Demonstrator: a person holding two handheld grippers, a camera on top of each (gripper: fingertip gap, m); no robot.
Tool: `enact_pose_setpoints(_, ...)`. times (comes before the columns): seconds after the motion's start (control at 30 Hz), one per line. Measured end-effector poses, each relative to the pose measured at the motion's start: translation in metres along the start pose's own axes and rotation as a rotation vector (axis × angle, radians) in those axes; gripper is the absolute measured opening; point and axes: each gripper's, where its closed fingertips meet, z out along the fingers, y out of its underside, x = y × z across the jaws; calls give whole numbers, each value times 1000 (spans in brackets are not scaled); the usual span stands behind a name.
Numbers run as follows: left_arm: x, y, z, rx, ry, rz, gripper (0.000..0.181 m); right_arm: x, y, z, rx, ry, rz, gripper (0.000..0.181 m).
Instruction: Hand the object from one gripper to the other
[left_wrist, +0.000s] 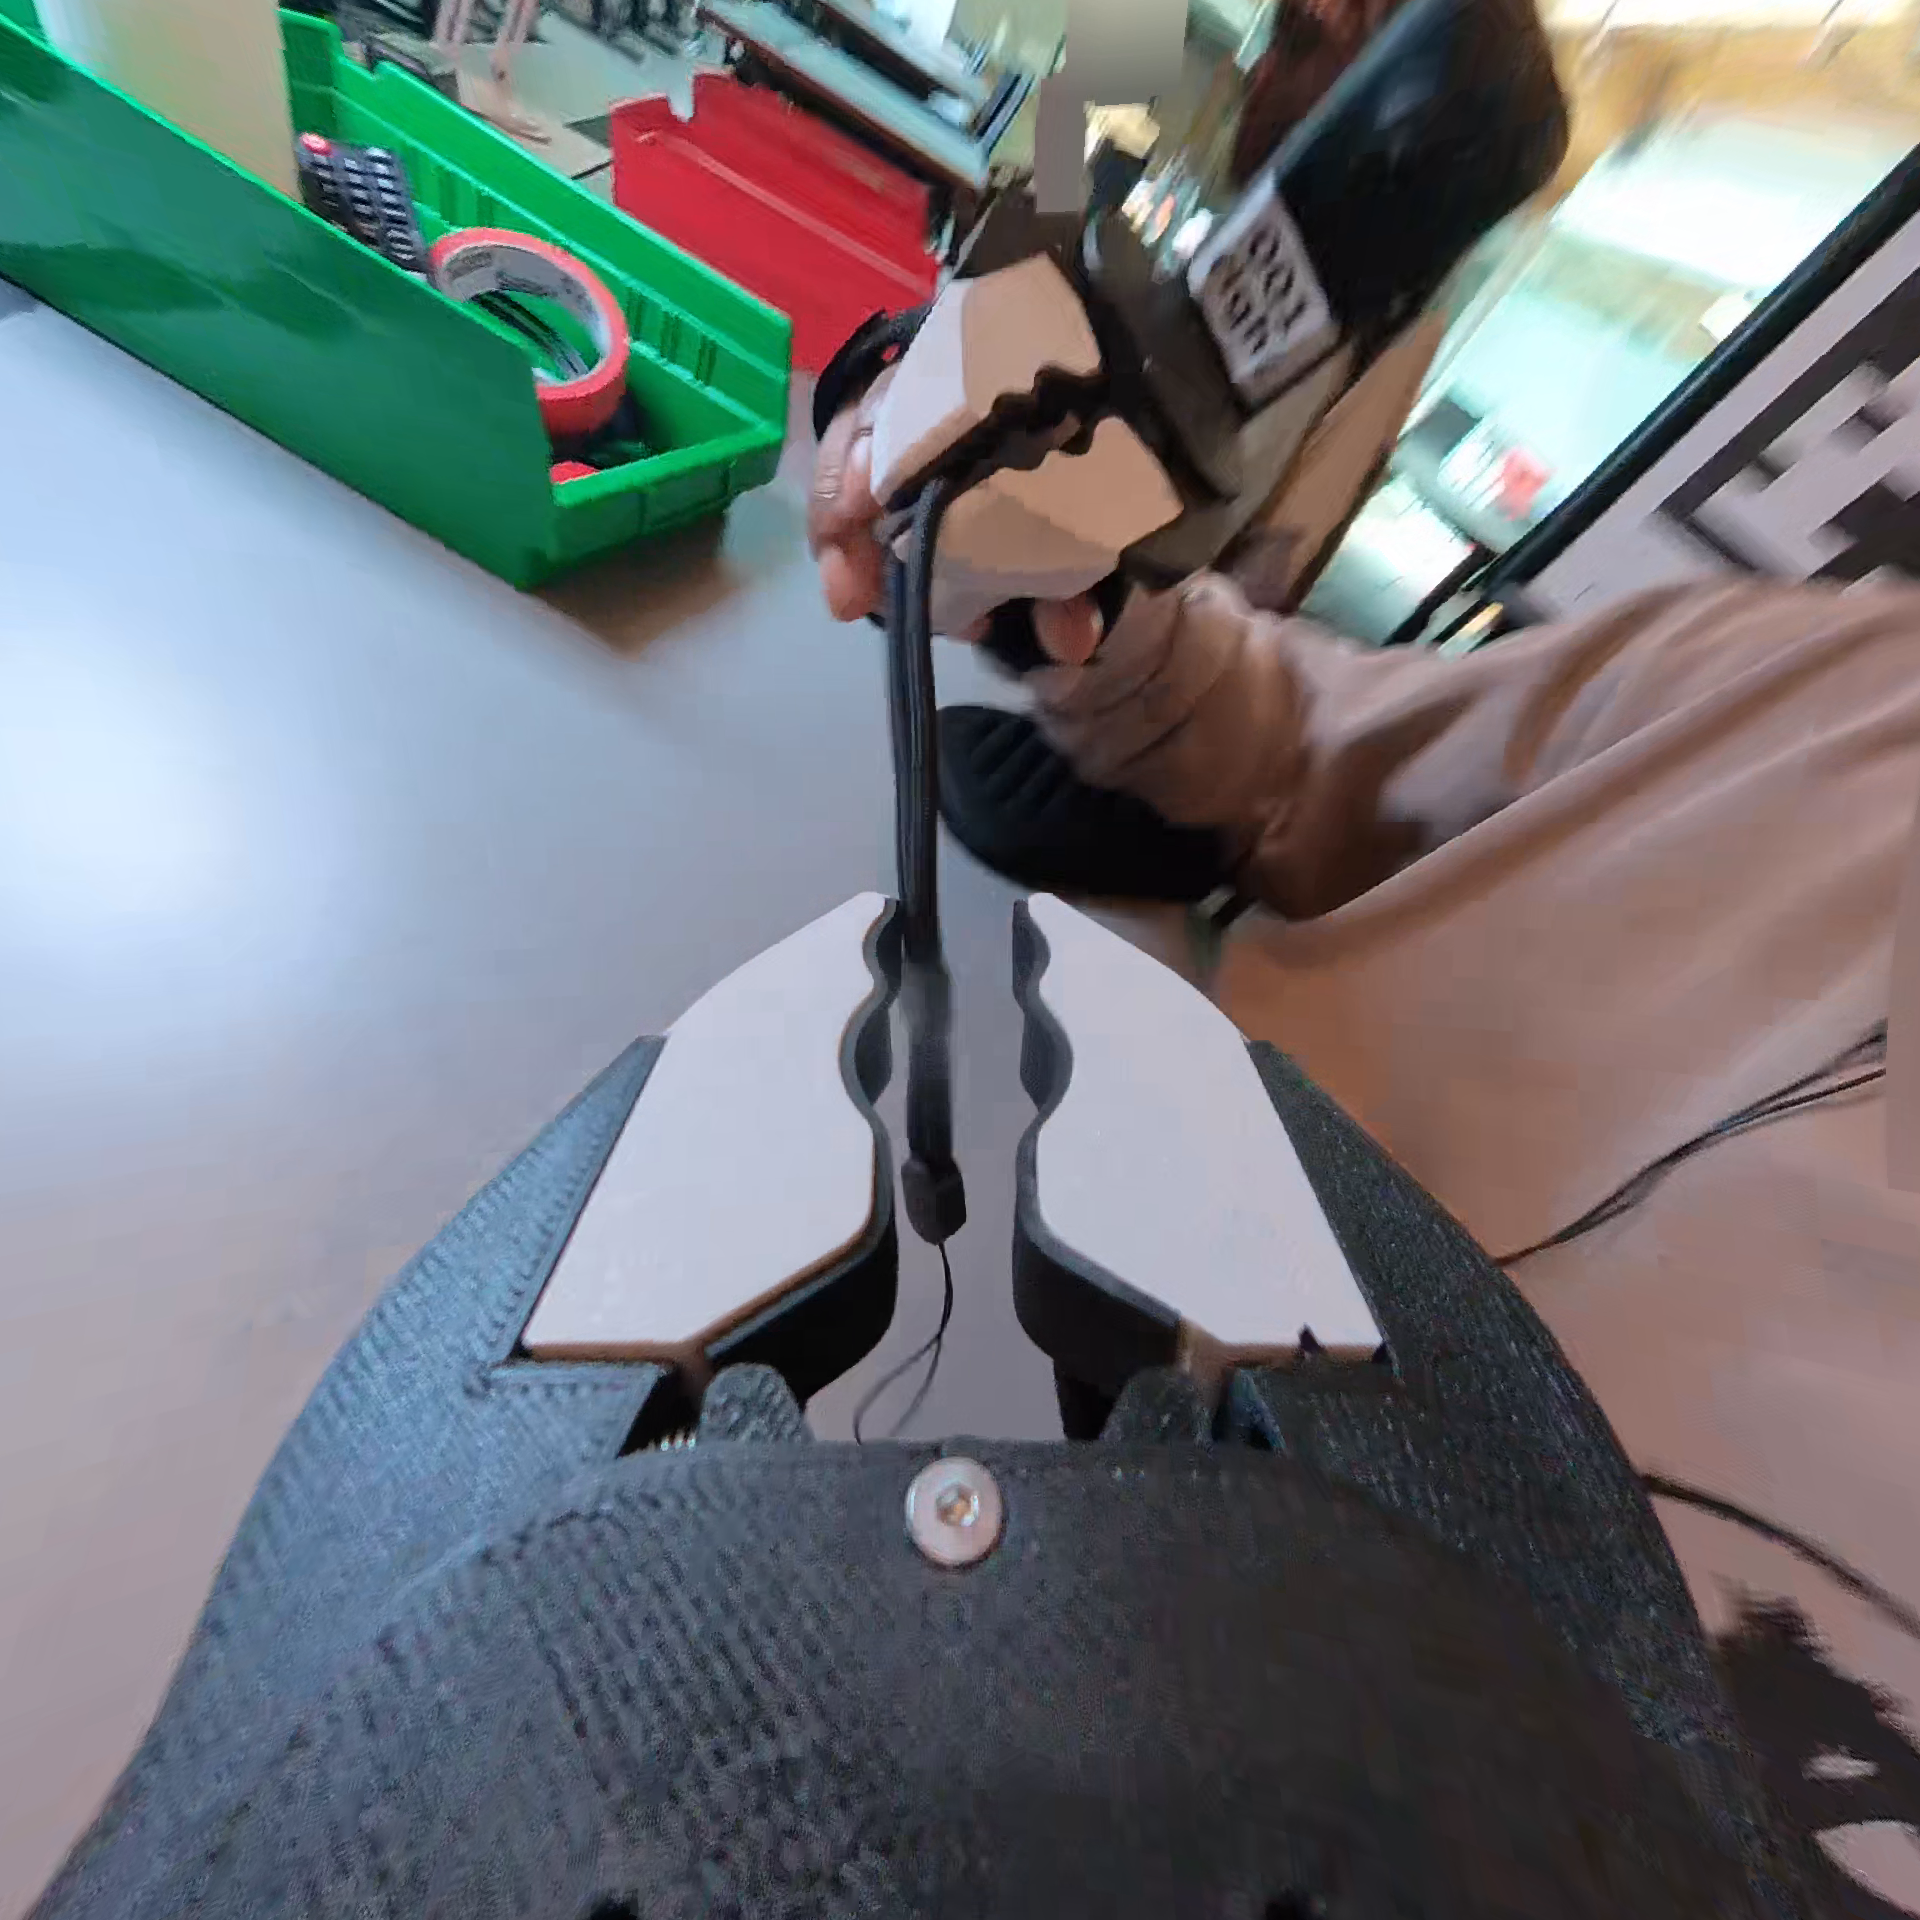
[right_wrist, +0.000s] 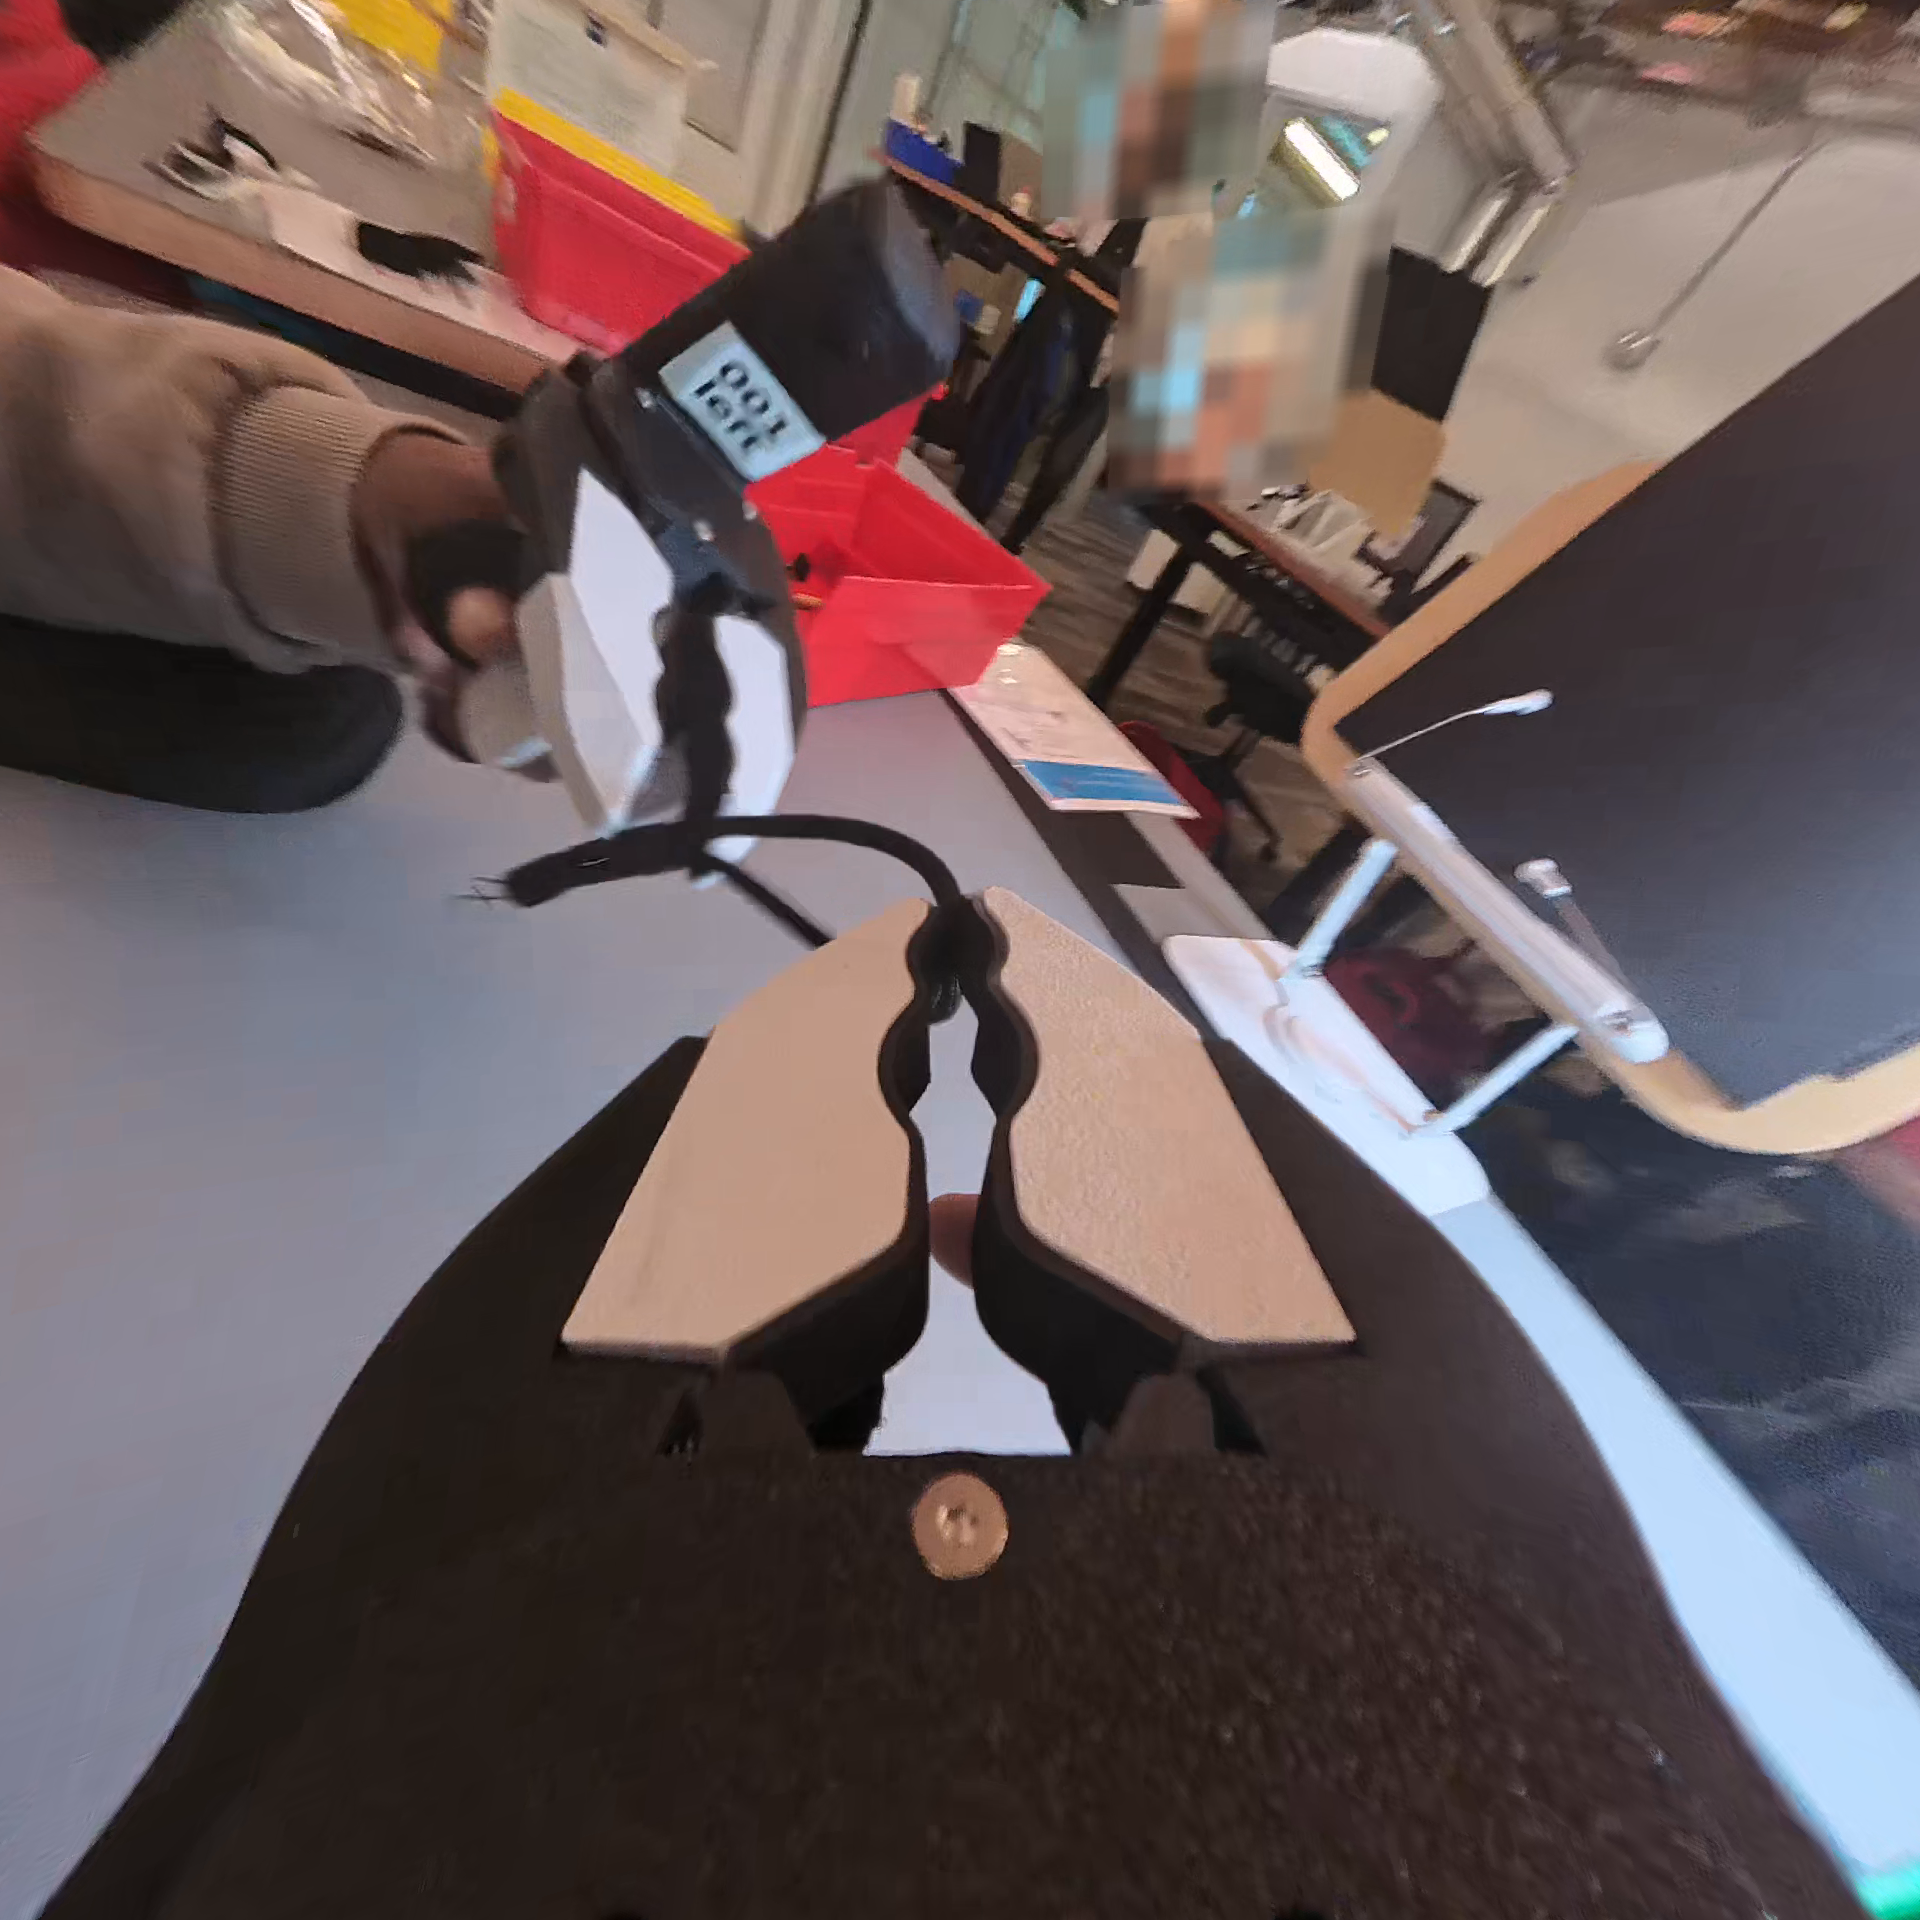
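The object is a black cord (left_wrist: 912, 727). In the left wrist view it runs from the right gripper (left_wrist: 920, 483) down between my left gripper's (left_wrist: 954, 914) fingers, with its capped, frayed end (left_wrist: 932, 1195) deep between them. The left jaws stand apart, and the cord rests by the left finger. In the right wrist view my right gripper (right_wrist: 954, 909) is shut on the cord (right_wrist: 831, 828) at its fingertips. The cord arcs left to the left gripper (right_wrist: 686, 821), held in a person's hand above the grey table (right_wrist: 260, 987).
A green bin (left_wrist: 364, 343) at the far left holds a red tape roll (left_wrist: 540, 301) and a black remote (left_wrist: 358, 197). Red bins (right_wrist: 914, 603) stand behind. A person's beige sleeve (left_wrist: 1558, 831) crosses the right side. Papers (right_wrist: 1081, 748) lie near the table's edge. About 8 centimetres separates my left fingertips from my right.
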Motion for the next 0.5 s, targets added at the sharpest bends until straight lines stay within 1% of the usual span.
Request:
enact_pose_setpoints(0.1, 16, -8, 9, 120, 234, -274, 20, 19, -12, -1, -1, 142, -130, 3)
enact_pose_setpoints(0.17, 29, -7, 17, 143, 402, -417, 23, 29, -18, -3, -2, 223, -201, 3)
enact_pose_setpoints(0.2, 33, -5, 22, 139, 448, -454, 24, 32, -19, -4, -12, 257, -229, 3)
enact_pose_setpoints(0.27, 40, 3, 33, 117, 483, -478, 25, 40, -22, -9, -7, 325, -263, 2)
enact_pose_setpoints(0.37, 50, 8, 44, 101, 530, -504, 29, 42, -28, -15, 41, 358, -275, 3)
enact_pose_setpoints(0.43, 47, 0, 44, 164, 527, -528, 32, 36, -32, -16, 78, 350, -288, 3)
enact_pose_setpoints(0.5, 36, -13, 38, 278, 514, -574, 34, 16, -35, -13, 137, 280, -339, 3)
